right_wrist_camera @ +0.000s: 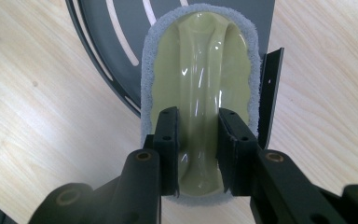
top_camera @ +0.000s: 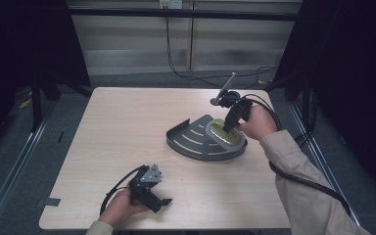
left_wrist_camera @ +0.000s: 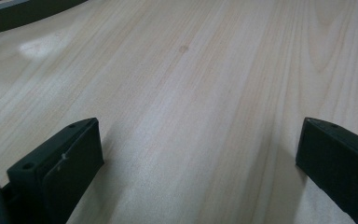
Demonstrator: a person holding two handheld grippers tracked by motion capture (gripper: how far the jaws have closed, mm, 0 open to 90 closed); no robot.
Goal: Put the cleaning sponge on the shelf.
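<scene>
Right tongs (right_wrist_camera: 197,154) angled down, pinching scrubber (right_wrist_camera: 200,93) handle; left tongs (left_wrist_camera: 191,163) spread, resting low on table (left_wrist_camera: 191,70).

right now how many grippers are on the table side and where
2. The left gripper rests open on the wooden table at the near left; the right gripper is shut on the pale brush's handle in the grey rack.

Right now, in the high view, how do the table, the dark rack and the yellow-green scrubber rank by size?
1. Table
2. Dark rack
3. Yellow-green scrubber, lying on the rack and held by the right gripper
</scene>
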